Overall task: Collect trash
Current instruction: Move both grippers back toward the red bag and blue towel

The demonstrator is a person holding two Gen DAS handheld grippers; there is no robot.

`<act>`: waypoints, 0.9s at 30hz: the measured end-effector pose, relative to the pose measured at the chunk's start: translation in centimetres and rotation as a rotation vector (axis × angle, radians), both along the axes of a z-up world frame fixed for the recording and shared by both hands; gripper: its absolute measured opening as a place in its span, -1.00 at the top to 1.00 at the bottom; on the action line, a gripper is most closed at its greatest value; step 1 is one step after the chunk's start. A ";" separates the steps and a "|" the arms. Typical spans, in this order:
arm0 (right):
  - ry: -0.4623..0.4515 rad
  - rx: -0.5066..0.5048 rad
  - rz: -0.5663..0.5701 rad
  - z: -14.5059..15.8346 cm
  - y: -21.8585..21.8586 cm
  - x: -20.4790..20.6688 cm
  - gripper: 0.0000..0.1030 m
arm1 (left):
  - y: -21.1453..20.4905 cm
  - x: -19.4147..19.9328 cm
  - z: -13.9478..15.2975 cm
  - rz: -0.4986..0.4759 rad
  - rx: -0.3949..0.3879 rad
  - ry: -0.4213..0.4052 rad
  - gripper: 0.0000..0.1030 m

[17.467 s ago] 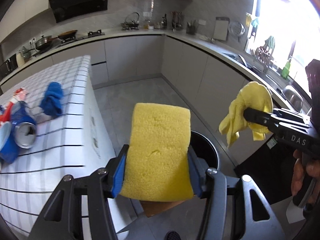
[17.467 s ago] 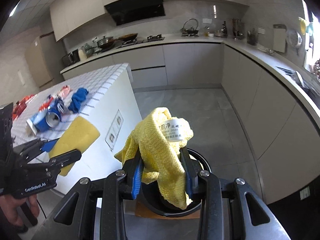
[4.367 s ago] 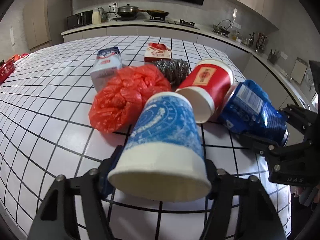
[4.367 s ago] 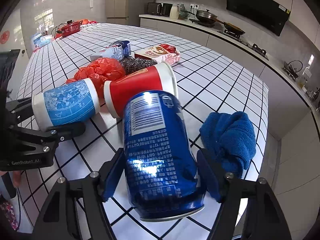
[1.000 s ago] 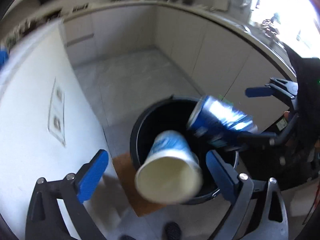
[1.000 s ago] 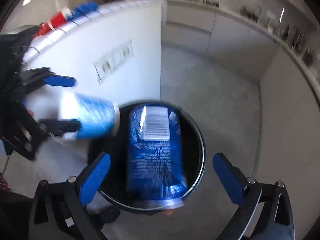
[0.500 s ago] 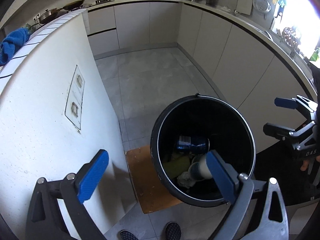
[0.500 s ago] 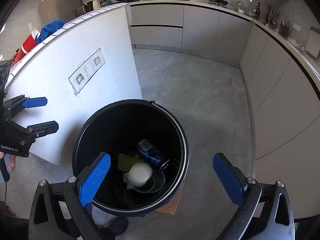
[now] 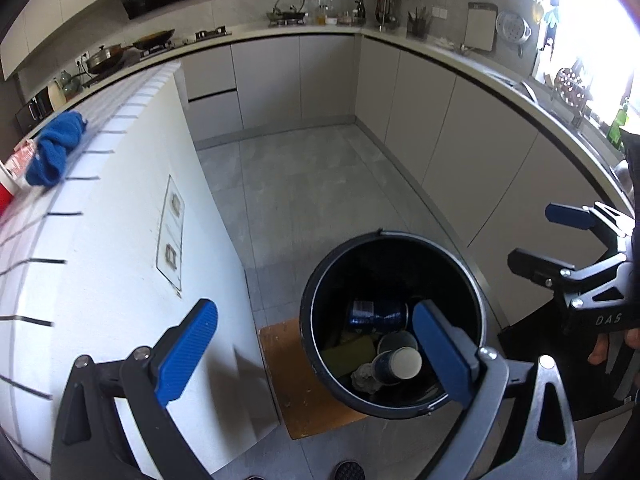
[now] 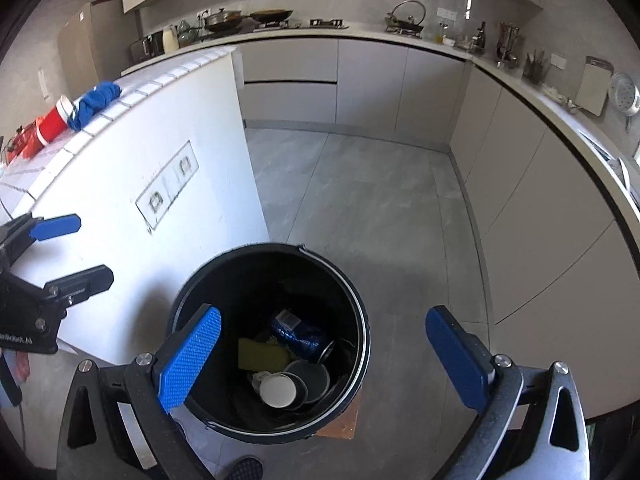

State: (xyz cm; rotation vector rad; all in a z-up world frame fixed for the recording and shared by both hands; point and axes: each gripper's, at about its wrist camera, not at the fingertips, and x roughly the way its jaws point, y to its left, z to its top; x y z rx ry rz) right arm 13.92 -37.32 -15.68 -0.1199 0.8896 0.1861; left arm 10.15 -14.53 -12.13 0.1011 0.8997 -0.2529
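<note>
A black trash bin (image 9: 312,300) (image 10: 360,320) stands on the floor beside the white island. Inside lie a blue can (image 9: 376,312) (image 10: 298,334), a blue paper cup (image 9: 396,364) (image 10: 278,390) and a yellow sponge (image 10: 262,354). My left gripper (image 9: 316,352) is open and empty above the bin. My right gripper (image 10: 324,356) is open and empty above the bin; it also shows at the right of the left wrist view (image 9: 548,236). On the island top lie a blue cloth (image 9: 54,152) (image 10: 96,102) and a red cup (image 10: 54,122).
The tiled island (image 9: 100,240) stands left of the bin, with wall sockets on its side. The bin stands on a brown mat (image 9: 296,380). Grey cabinets (image 9: 460,140) line the back and right. Red packets (image 10: 24,142) lie further along the island top.
One second ago the cup and the can were falling out of the open grippers. Now both lie in the bin, and both grippers have lifted and tilted up, showing more of the kitchen.
</note>
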 end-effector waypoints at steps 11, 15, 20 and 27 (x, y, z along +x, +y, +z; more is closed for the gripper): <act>-0.031 0.051 -0.057 3.4 1.2 -2.2 -1.00 | 1.9 -0.3 3.3 0.028 -0.025 -0.063 -0.92; -0.045 0.058 -0.063 4.4 2.0 -3.0 -1.00 | 2.7 -0.8 4.2 0.039 -0.033 -0.087 -0.92; -0.068 0.061 -0.056 6.0 3.7 -3.8 -1.00 | 4.1 -1.3 5.3 0.058 -0.043 -0.111 -0.92; -0.097 0.059 -0.009 7.7 6.4 -4.2 -1.00 | 6.8 -1.8 6.4 0.094 -0.047 -0.134 -0.92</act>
